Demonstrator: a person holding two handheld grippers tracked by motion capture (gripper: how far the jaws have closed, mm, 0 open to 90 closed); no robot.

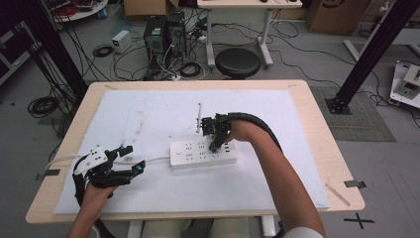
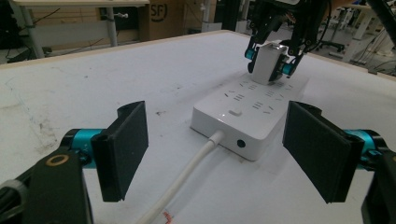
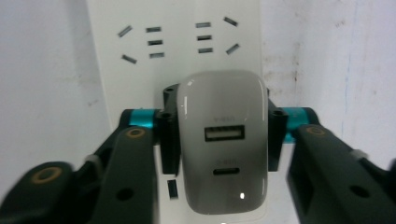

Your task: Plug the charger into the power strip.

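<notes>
A white power strip (image 1: 203, 153) lies in the middle of the white sheet, its cord (image 1: 153, 160) running left. My right gripper (image 1: 216, 143) points down over the strip's right part, shut on a white USB charger (image 3: 222, 140). The charger (image 2: 267, 63) stands on the strip's (image 2: 250, 109) sockets at the far end; its two ports face the right gripper view, and I cannot tell how deep its prongs sit. My left gripper (image 1: 130, 159) rests near the table's front left, open, its black pads (image 2: 123, 147) wide apart and aimed at the strip's cord end (image 2: 217, 137).
A thin white stick-like object (image 1: 199, 115) lies just behind the strip. The white sheet (image 1: 148, 114) covers most of the wooden table (image 1: 322, 148). Beyond the far edge stand a black stool (image 1: 237, 62) and computer boxes with cables (image 1: 163, 37) on the floor.
</notes>
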